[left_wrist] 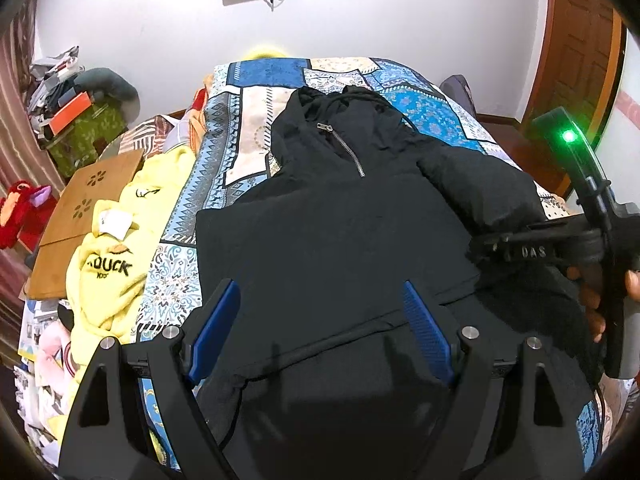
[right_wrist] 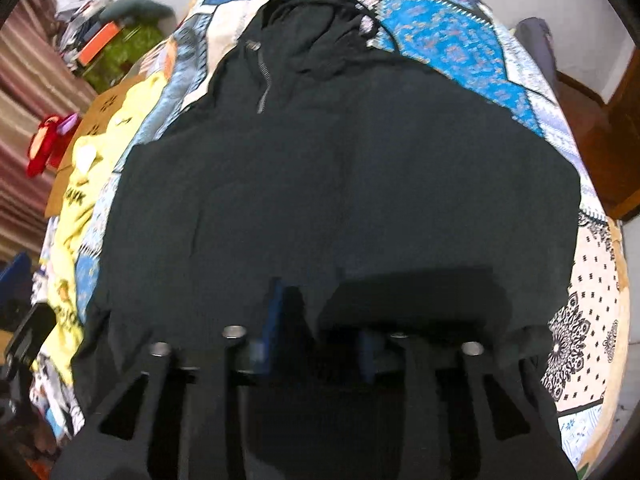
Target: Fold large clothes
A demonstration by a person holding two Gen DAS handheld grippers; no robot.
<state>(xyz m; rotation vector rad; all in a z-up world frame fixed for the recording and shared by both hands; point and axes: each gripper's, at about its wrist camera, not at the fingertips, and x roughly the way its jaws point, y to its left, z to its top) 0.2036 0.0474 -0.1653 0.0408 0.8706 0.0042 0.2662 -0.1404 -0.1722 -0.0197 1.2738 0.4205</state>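
Over the near hem of a black hoodie (left_wrist: 340, 232), the left claw (left_wrist: 320, 328) hangs wide open and empty, while the right claw (right_wrist: 316, 320) pinches a fold of the cloth at the garment's right edge. Laid flat on a patterned quilt (left_wrist: 432, 108), the hoodie runs lengthwise, hood pointing toward the far wall. Yellow clothing (left_wrist: 116, 248) and a wooden board (left_wrist: 76, 208) lie left of it.

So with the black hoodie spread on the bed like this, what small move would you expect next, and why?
Probably the right claw carries the fabric it appears to pinch across toward the zipper. The black hoodie lies flat on the patterned quilt, its right sleeve already bunched inward, while the left claw hangs open over the hem, holding nothing.
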